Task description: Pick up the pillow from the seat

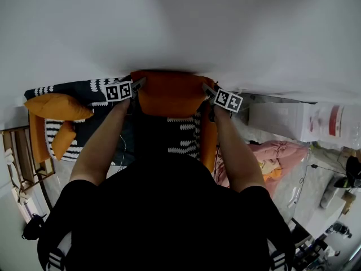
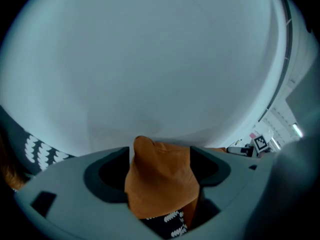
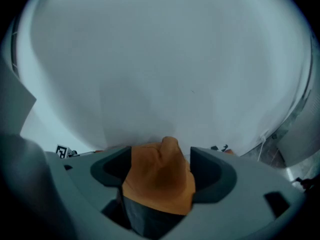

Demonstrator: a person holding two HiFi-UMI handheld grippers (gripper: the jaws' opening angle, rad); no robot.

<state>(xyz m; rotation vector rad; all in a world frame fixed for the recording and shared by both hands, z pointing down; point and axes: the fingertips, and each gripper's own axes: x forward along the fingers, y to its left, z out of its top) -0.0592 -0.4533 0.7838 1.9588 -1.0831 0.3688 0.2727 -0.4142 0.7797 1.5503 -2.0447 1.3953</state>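
Note:
An orange pillow (image 1: 169, 92) with a dark patterned underside hangs lifted in front of the white wall, held at both upper corners. My left gripper (image 1: 137, 86) is shut on its left corner, and the orange cloth (image 2: 161, 176) bunches up between the jaws in the left gripper view. My right gripper (image 1: 207, 90) is shut on the right corner, where a fold of orange fabric (image 3: 160, 176) pokes up between the jaws. The seat (image 1: 90, 92), covered in dark cloth with white leaf print, lies below and to the left.
Two more orange pillows (image 1: 56, 106) lie on the seat's left part. A wooden frame (image 1: 20, 157) stands at far left. Pink bedding (image 1: 276, 154) and a white box (image 1: 316, 123) lie on the right. The white wall (image 1: 180, 27) is close ahead.

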